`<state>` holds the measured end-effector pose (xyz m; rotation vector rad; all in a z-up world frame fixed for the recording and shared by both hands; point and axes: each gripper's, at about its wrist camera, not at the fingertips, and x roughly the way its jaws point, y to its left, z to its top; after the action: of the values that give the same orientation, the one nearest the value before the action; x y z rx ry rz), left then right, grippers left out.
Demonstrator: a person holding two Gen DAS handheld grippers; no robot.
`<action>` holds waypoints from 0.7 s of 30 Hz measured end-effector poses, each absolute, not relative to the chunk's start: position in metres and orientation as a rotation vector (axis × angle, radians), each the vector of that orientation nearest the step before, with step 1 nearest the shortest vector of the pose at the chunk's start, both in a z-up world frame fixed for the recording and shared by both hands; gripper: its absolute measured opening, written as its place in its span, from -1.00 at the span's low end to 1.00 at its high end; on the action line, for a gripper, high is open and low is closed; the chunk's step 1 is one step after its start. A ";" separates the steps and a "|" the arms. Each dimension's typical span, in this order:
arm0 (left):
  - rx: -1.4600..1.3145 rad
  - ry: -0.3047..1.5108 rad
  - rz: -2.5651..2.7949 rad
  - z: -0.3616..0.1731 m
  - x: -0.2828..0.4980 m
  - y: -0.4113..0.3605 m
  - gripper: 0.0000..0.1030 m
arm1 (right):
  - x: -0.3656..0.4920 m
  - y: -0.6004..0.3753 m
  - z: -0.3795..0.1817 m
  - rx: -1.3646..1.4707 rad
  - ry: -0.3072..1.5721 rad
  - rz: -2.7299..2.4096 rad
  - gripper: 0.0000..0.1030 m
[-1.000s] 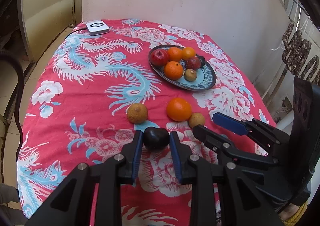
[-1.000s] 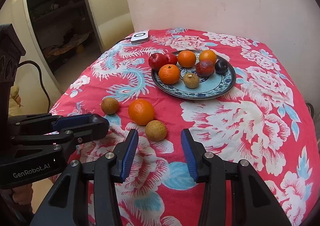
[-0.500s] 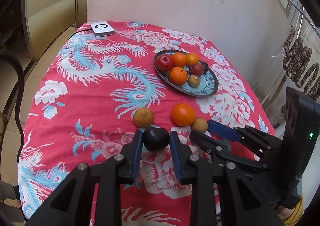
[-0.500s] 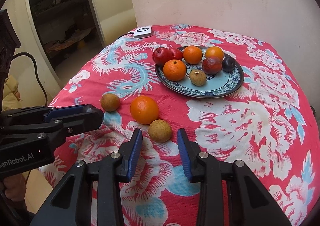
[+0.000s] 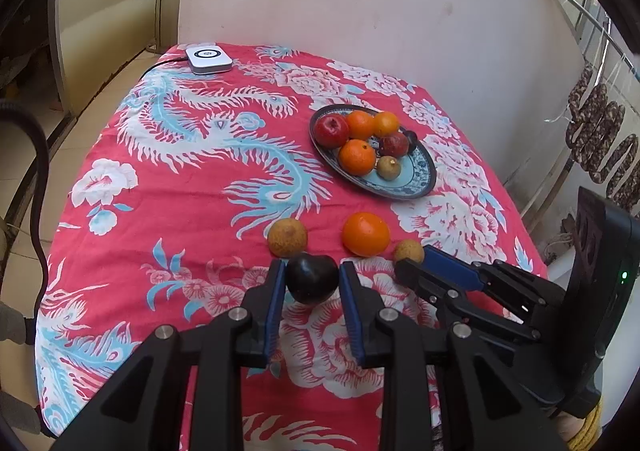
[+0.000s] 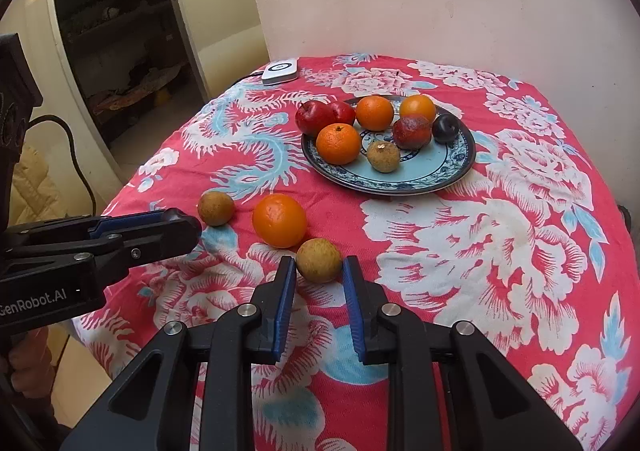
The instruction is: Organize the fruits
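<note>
My left gripper (image 5: 312, 279) is clamped on a dark plum (image 5: 312, 278), both blue pads pressed to its sides just above the red floral tablecloth (image 5: 168, 187). My right gripper (image 6: 319, 275) has drawn in on a small brown longan (image 6: 319, 260), its pads against the fruit's flanks while the fruit sits on the cloth. In the right wrist view, at about 10 o'clock from that longan and touching it lies a loose orange (image 6: 279, 220), and beyond it, toward 9 o'clock, a second longan (image 6: 216, 208) lies near the tip of my left gripper. Farther out at 12 to 1 o'clock sits the blue patterned plate (image 6: 440, 171), holding two red apples, three oranges, a reddish plum, a dark plum and a longan. At the table's far edge, near 11 o'clock, rests a white charging pad (image 6: 281, 71) with its cable running off the side.
</note>
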<state>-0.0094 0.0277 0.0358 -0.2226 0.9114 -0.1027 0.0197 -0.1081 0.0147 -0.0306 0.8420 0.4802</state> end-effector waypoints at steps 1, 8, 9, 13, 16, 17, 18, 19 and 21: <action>-0.226 0.911 -0.104 0.036 -0.009 0.028 -0.44 | 0.019 -0.110 0.016 -0.026 0.838 0.477 -0.50; -0.233 0.893 -0.099 0.044 -0.007 0.027 -0.44 | 0.020 -0.120 0.024 0.003 0.817 0.464 -0.50; -0.232 0.890 -0.098 0.046 -0.006 0.026 -0.44 | 0.020 -0.121 0.024 0.005 0.815 0.463 -0.50; -0.226 0.876 -0.102 0.052 -0.003 0.022 -0.44 | 0.022 -0.126 0.028 0.012 0.806 0.458 -0.50; -0.220 0.865 -0.109 0.056 0.000 0.018 -0.44 | 0.023 -0.129 0.030 0.017 0.799 0.454 -0.50; -0.219 0.861 -0.112 0.057 0.002 0.017 -0.44 | 0.023 -0.129 0.030 0.018 0.797 0.453 -0.50; -0.217 0.858 -0.115 0.058 0.003 0.015 -0.44 | 0.024 -0.130 0.031 0.019 0.795 0.451 -0.50; -0.216 0.856 -0.117 0.059 0.005 0.014 -0.44 | 0.024 -0.131 0.032 0.019 0.794 0.450 -0.50; -0.214 0.853 -0.119 0.060 0.009 0.011 -0.44 | 0.026 -0.133 0.034 0.019 0.790 0.447 -0.50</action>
<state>0.0091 0.0111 0.0600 -0.2144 0.8529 -0.1190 0.0256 -0.1334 0.0336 0.0190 0.7902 0.4466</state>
